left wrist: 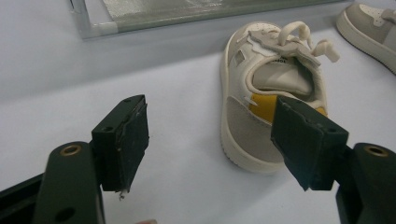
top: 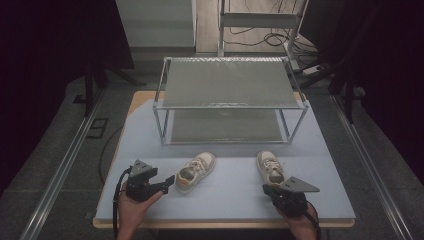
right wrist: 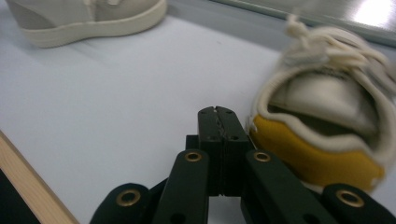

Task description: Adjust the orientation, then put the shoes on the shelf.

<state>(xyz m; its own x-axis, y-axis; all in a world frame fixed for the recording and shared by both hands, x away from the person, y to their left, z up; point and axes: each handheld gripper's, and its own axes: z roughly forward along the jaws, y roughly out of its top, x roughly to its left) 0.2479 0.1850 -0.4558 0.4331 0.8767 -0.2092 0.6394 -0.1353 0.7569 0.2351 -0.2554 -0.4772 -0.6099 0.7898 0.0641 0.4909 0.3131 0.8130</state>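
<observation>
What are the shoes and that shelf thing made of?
The left shoe looks like smooth cream leather or fake leather, with grey suede-like patches, a yellow heel patch, cloth laces and a thick rubbery sole. The right shoe looks the same. The rack seems metal: thin shiny silver bars. Its two shelves look like dull grey mesh or sheet; which one is hard to tell.

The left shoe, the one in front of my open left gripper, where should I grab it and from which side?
Grip the left shoe at its heel collar, probably coming in from behind the heel, where the left gripper already sits. The shoe stands upright with its opening facing up and its heel toward the open jaws, so one jaw could go inside the collar and one against the yellow heel patch.
</observation>
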